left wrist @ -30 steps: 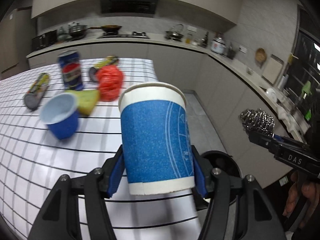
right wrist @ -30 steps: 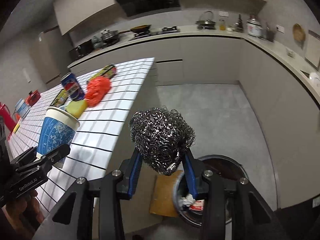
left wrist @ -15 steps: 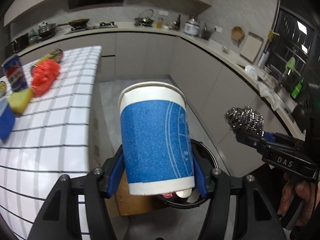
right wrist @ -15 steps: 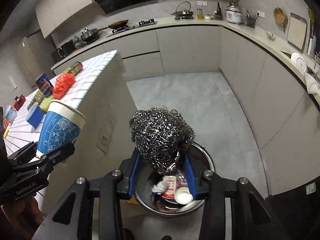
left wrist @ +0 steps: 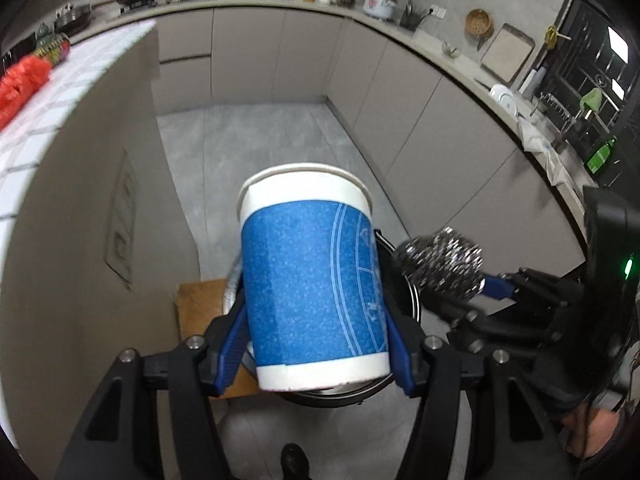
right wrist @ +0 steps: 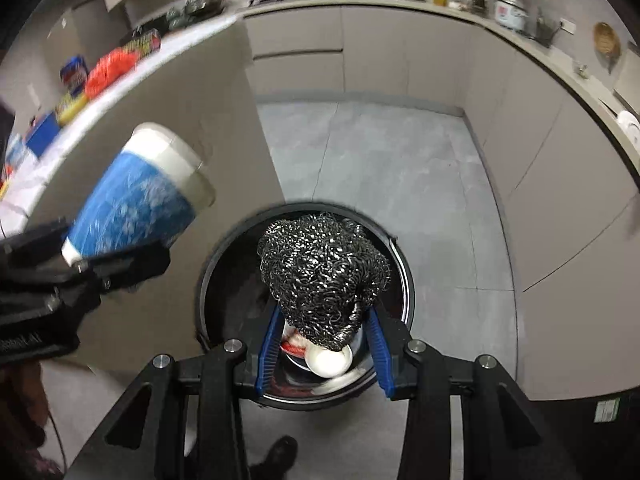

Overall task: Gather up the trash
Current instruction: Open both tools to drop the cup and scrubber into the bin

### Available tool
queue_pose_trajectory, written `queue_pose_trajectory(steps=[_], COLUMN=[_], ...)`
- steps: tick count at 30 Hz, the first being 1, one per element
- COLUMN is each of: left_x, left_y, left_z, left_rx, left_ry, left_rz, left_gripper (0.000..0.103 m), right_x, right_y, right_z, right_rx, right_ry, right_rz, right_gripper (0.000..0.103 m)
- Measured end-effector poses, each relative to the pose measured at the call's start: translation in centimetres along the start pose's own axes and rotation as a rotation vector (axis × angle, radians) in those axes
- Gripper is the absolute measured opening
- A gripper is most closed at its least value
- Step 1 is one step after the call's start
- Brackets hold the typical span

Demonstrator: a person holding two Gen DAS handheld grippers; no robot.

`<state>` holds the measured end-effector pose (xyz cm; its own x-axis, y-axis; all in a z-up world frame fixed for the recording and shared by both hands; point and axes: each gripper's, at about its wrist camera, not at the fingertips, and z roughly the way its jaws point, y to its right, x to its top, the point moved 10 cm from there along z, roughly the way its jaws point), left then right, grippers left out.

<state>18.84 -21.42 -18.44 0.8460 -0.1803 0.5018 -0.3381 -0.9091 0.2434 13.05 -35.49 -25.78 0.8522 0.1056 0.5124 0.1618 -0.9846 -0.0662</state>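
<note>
My left gripper is shut on a blue and white paper cup, which hangs over the floor above a round black bin. The right wrist view shows the same cup tilted at the left. My right gripper is shut on a ball of steel wool, directly over the open bin. The steel wool appears to the right of the cup in the left wrist view. Inside the bin lie a small white cup and a red and white scrap.
The white tiled island stands at the left with a red mesh ball and other trash. A brown board lies on the floor beside the bin. Grey cabinets curve around the right. A dark shoe shows below.
Both grippers have swung off the island and down over the floor bin with their loads still held. The bin now fills the middle of the right wrist view.
</note>
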Motion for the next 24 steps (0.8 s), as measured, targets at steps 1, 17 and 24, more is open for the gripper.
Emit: queue_pose_trajectory(steps=[1, 17, 24], left_x=[-0.1, -1.2, -0.3], left_y=[0.1, -2.7, -2.8], left_z=[0.5, 1.2, -0.5], left_rx=[-0.003, 0.123, 0.161], left_ry=[-0.012, -0.032, 0.011], left_rz=[-0.006, -0.025, -0.012], left_gripper=[0.061, 0.092, 0.092], right_x=[-0.5, -2.3, -1.6], right_y=[0.1, 0.3, 2.0], right_z=[0.9, 6.9, 5.6], right_rx=[0.003, 0.096, 0.059], right_ry=[-0.017, -0.072, -0.076], right_rz=[-0.013, -0.133, -0.037], right_gripper=[0.043, 0.092, 0.093])
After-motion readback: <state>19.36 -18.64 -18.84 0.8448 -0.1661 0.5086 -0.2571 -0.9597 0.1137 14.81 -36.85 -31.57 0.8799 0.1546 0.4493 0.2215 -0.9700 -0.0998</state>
